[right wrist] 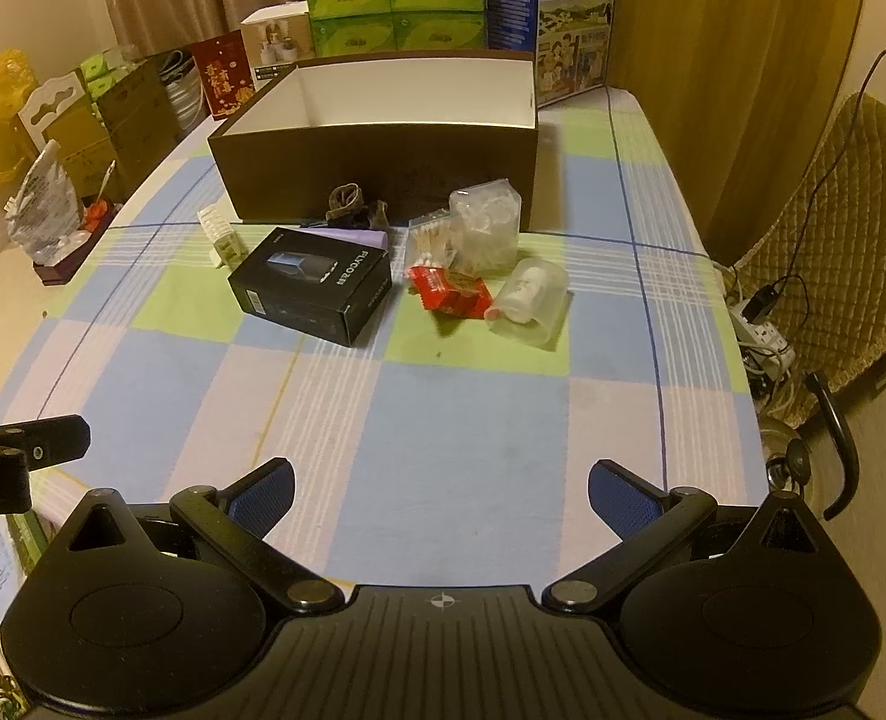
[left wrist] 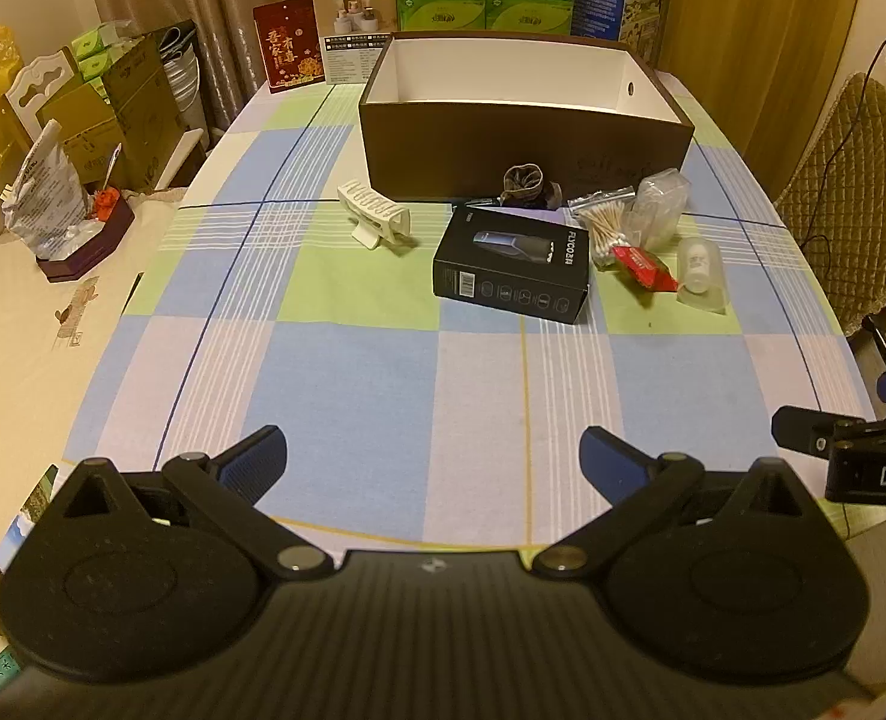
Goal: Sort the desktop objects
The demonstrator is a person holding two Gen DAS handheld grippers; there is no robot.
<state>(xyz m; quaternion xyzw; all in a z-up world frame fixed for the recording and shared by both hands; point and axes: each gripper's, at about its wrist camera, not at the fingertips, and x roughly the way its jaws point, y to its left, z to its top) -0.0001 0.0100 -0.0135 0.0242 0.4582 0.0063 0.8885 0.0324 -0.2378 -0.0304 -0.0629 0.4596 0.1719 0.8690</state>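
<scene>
Hovering low at the bottom of each frame, the left gripper and the right gripper are both holding their blue fingers spread wide and empty above the checked desk, probably readying for a first pick. Mid-frame, the things to sort are lying clustered: a black box, a white clip, cotton swabs, a red packet and a clear cup. Just behind them, the brown open box is likely waiting as the bin. Only the right view is showing a purple item behind the black box.
</scene>
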